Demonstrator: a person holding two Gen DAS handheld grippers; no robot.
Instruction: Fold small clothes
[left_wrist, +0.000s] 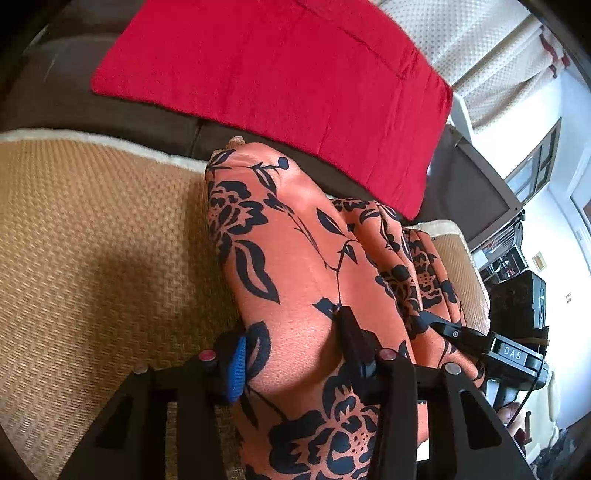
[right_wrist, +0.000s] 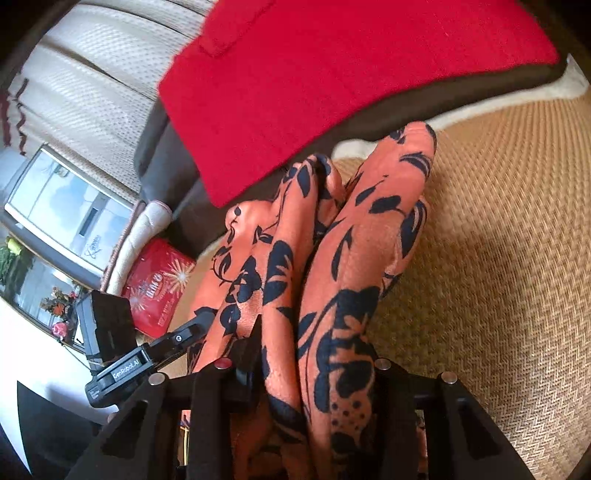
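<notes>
Left wrist: my left gripper (left_wrist: 291, 354) pinches the orange floral garment (left_wrist: 295, 258), which runs up-frame from the fingers over the woven mat (left_wrist: 92, 229).

Right wrist: my right gripper (right_wrist: 314, 373) is buried in bunched folds; grip unclear. Only here: 2 ridges.

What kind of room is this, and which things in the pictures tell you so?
Most likely a home living room. The work happens on a sofa: a woven seat mat lies on it, with a red cushion against the dark backrest. A curtain and window stand behind.
</notes>
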